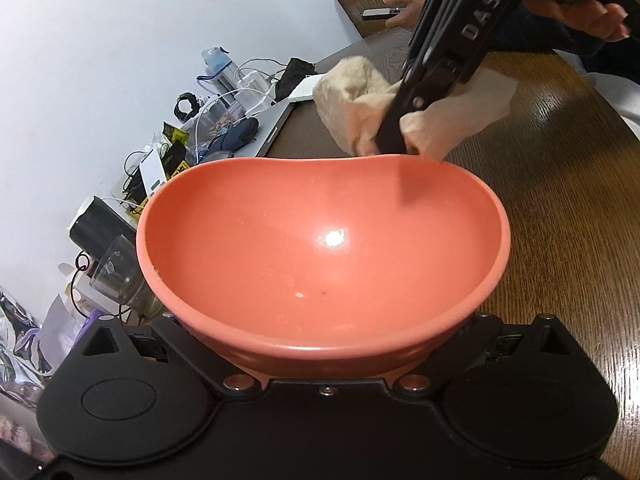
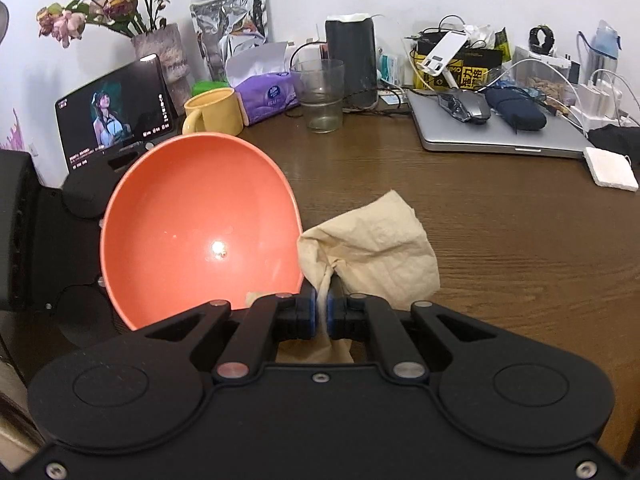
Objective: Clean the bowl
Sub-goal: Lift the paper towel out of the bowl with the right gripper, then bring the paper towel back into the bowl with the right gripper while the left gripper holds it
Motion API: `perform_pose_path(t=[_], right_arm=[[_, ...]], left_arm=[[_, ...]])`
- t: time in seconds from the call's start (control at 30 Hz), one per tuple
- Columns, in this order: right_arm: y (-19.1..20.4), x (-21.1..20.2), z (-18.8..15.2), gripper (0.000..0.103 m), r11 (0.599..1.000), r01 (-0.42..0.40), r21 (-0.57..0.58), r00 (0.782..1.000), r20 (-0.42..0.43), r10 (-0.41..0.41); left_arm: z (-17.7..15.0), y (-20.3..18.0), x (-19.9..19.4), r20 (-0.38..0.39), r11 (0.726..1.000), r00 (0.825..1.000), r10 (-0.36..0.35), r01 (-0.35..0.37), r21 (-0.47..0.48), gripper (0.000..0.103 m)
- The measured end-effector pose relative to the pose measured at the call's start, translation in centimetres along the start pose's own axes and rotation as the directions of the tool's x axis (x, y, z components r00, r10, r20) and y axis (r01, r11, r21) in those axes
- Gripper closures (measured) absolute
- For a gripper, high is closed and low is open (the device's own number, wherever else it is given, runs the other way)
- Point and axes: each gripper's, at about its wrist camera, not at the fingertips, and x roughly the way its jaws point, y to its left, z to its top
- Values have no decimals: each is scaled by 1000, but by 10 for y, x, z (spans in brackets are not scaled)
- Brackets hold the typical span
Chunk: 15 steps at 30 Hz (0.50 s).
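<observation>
Between our right gripper's (image 2: 322, 312) clenched fingers sits the crumpled beige paper towel (image 2: 372, 240), just outside the glossy orange plastic bowl (image 2: 192, 220) our left gripper (image 1: 326, 364) clamps tilted; snag that rim and we risk tearing it.

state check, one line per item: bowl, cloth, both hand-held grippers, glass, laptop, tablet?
bowl: tilted, held off the table, empty
cloth: crumpled, outside the bowl's rim
right hand-held gripper: shut on cloth
left hand-held gripper: holding bowl
glass: upright, nearly empty
laptop: closed
tablet: screen on
</observation>
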Motion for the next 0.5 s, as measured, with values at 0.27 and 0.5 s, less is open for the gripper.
perform_pose_path(t=[0.27, 0.5], right_arm=[[11, -16, -12, 97, 1000, -24, -17, 1000, -5, 23], [24, -27, -24, 97, 998, -61, -31, 998, -8, 61]], left_arm=[[3, -4, -2, -4, 1000, 1000, 4, -4, -10, 5], [3, -5, -2, -3, 1000, 1000, 7, -7, -12, 4]])
